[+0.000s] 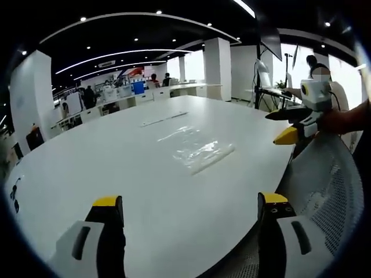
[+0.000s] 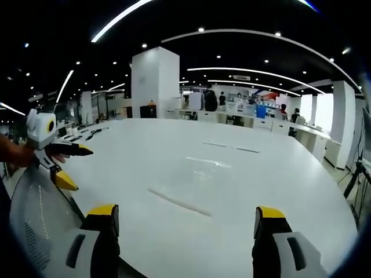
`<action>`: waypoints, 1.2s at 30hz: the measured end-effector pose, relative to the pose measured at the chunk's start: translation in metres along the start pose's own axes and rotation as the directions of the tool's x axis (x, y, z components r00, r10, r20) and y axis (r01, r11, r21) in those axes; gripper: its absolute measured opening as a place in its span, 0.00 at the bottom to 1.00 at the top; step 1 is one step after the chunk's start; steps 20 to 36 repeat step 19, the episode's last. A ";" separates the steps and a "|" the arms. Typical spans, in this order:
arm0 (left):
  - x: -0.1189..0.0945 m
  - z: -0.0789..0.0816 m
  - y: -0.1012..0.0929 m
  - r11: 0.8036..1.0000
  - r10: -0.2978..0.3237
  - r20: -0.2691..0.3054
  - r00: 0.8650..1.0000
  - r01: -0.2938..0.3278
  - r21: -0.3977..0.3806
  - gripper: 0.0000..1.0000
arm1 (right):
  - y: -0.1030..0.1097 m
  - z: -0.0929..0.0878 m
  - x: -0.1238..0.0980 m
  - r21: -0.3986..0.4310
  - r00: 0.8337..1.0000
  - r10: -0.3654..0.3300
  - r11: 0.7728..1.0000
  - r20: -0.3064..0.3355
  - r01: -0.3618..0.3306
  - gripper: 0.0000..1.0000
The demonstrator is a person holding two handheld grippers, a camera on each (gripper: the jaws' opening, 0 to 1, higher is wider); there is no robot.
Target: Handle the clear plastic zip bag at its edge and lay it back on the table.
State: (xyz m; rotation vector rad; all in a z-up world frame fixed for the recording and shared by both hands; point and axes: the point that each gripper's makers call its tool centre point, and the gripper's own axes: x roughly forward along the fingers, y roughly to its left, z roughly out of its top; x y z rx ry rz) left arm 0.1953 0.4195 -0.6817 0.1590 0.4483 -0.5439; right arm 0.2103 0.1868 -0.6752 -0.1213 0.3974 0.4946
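Open-plan office under a dark ceiling with curved white light strips (image 2: 261,72) and small round spotlights. A large white oval table (image 1: 116,156) takes the foreground, with a grey mesh chair back (image 1: 324,185) at its near right edge. Behind: square white columns (image 2: 153,84), rows of white desks (image 1: 174,90), bright windows (image 1: 194,65) along the far wall.

left gripper view: near table edge, facing across white table (image 1: 116,150) | right gripper view: same edge, facing across | shared: tabletop
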 end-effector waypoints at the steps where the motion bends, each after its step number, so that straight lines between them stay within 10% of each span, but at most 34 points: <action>1: 0.000 -0.001 0.000 1.000 0.003 -0.003 1.000 -0.003 0.004 0.95 | 0.000 0.000 0.000 0.001 1.000 0.001 1.000 0.000 -0.001 0.97; 36: 0.005 -0.004 0.010 0.999 0.032 0.018 0.999 -0.032 -0.029 0.92 | -0.005 -0.006 0.003 -0.009 1.000 -0.017 1.000 -0.001 0.017 0.96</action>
